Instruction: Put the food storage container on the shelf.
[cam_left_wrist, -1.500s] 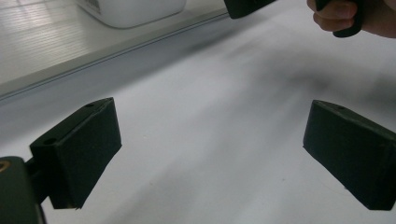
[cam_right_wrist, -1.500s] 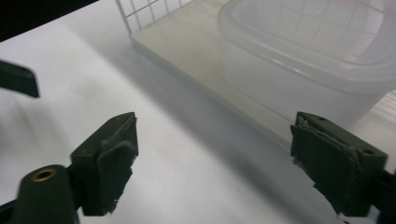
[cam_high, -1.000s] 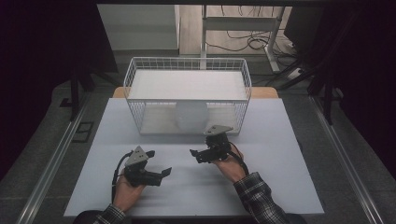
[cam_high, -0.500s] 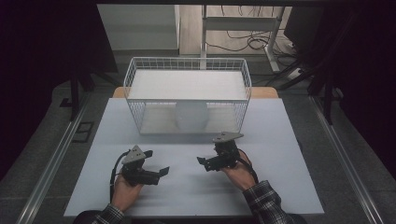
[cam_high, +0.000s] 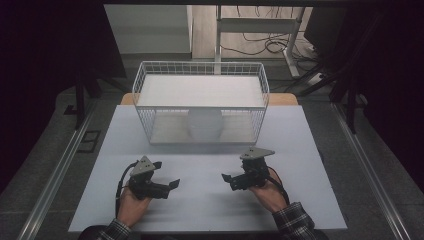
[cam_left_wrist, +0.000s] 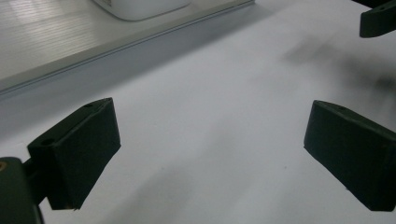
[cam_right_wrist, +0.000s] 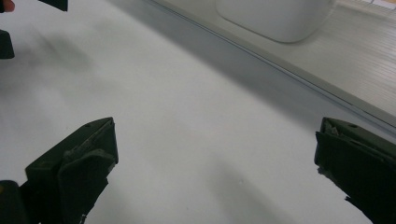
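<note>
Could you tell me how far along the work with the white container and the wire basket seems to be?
Done, by the look of it: the white container stands in the wire basket. In hand: nothing; the left tool and right tool hover open and empty over the table. Left: apparently nothing visible on the table.

White container (cam_high: 204, 124) inside the wire basket (cam_high: 145, 95): seen through the mesh, its kind too indistinct to tell; cut off by the top edge in both gripper views (cam_left_wrist: 140, 7) (cam_right_wrist: 275, 18). Person: forearms cut off at the bottom edge.
</note>
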